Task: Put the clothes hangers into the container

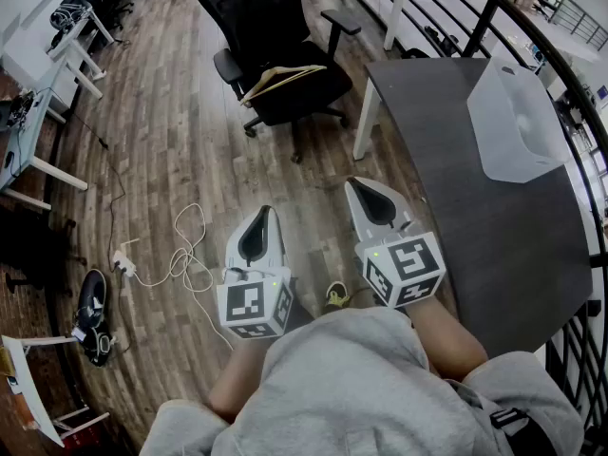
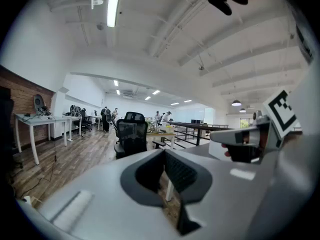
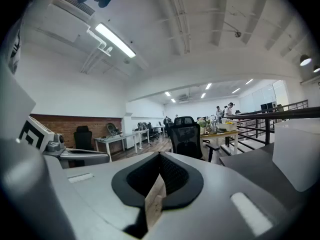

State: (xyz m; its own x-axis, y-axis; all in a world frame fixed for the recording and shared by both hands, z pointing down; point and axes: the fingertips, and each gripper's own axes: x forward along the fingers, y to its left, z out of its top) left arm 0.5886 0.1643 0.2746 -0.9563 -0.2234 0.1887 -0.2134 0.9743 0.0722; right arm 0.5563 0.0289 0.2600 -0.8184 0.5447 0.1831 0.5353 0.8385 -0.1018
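Observation:
Wooden clothes hangers (image 1: 282, 80) lie on the seat of a black office chair (image 1: 285, 27) at the top middle of the head view. A white container (image 1: 521, 122) stands on the dark table (image 1: 475, 217) at the right. My left gripper (image 1: 263, 213) and right gripper (image 1: 367, 187) are held side by side over the floor, well short of the chair. Both are shut with nothing between their jaws. In the left gripper view, the chair (image 2: 132, 134) stands straight ahead of the shut jaws. In the right gripper view, the chair (image 3: 186, 131) is ahead and the container (image 3: 297, 154) is at the right.
White cables and a power strip (image 1: 176, 259) lie on the wooden floor at the left, near a pair of shoes (image 1: 92, 316). White desks (image 1: 38, 131) line the left side. A black railing (image 1: 532, 27) runs behind the table. People stand far off in the room.

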